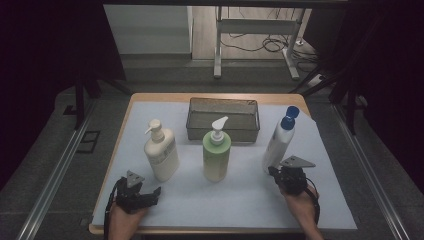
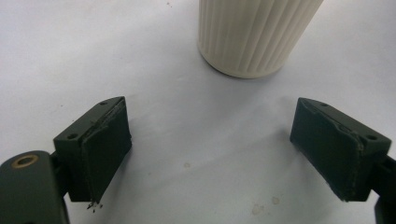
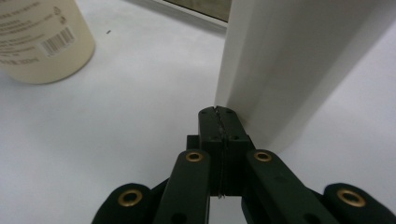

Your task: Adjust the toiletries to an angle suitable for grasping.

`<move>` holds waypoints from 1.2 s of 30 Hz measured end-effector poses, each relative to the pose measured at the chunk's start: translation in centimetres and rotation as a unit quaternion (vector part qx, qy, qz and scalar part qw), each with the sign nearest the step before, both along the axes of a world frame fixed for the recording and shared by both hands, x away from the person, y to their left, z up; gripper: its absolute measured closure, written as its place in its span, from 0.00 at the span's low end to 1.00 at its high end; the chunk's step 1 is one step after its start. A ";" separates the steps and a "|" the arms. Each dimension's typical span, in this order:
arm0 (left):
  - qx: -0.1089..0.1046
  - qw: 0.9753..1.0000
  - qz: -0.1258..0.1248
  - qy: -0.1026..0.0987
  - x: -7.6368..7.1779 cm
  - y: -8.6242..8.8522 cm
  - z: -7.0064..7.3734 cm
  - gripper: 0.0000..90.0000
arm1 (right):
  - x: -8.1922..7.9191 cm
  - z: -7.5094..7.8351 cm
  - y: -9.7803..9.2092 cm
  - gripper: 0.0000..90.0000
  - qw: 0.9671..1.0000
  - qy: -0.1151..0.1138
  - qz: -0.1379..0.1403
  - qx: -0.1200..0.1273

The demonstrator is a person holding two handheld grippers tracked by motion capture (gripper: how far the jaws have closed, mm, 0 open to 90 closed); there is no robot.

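We cannot read the small print on the label of the cream pump bottle, and in the left gripper view its ribbed base is cut off by the top edge, so nothing above the base shows there. In the right gripper view the white bottle with the blue cap is likewise cut off at the top, its cap out of frame, and a second cream-coloured bottle with a barcode sits cropped at the upper left corner; we cannot tell from that view which bottle it is. We count three bottles on the table's white sheet: the cream pump bottle toward the left edge, a green pump bottle in the middle, and the white bottle with the blue cap toward the right edge. One wire mesh basket stands behind them near the far edge, and its inside is too dim to make out. There are two grippers. The left gripper rests near the front left corner with its jaws spread wide apart, the cream bottle's base just ahead of them and untouched. The right gripper has its jaws pressed together on nothing, their tips right at the foot of the white bottle; whether they touch it we cannot tell.
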State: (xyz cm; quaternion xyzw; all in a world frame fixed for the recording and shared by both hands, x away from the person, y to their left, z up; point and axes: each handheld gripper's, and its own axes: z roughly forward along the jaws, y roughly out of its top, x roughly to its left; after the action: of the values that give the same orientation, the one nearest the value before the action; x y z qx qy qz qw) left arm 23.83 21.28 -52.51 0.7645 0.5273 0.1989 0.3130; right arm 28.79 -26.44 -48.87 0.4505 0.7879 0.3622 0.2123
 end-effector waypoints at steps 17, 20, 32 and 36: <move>0.000 1.000 0.000 0.000 0.0 0.0 0.0 0.13 | 0.7 0.0 -2.8 0.99 0.999 0.001 -0.038 -0.002; 0.000 1.000 0.000 0.000 0.0 0.0 0.0 0.13 | 1.0 -0.1 -3.0 0.99 0.999 0.002 -0.041 -0.004; 0.000 1.000 0.000 0.001 0.0 0.0 0.0 0.13 | 1.9 -0.5 -4.6 0.97 0.998 0.005 -0.054 0.006; 0.000 1.000 0.000 0.001 0.0 0.0 0.0 0.13 | 1.8 -0.4 -4.5 0.92 0.999 0.004 -0.051 0.005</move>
State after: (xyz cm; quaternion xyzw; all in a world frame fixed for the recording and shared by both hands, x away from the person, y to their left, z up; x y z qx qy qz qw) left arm 23.85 21.29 -52.50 0.7646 0.5275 0.1981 0.3129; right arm 30.57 -30.89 -49.26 0.4925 0.7632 0.3527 0.2247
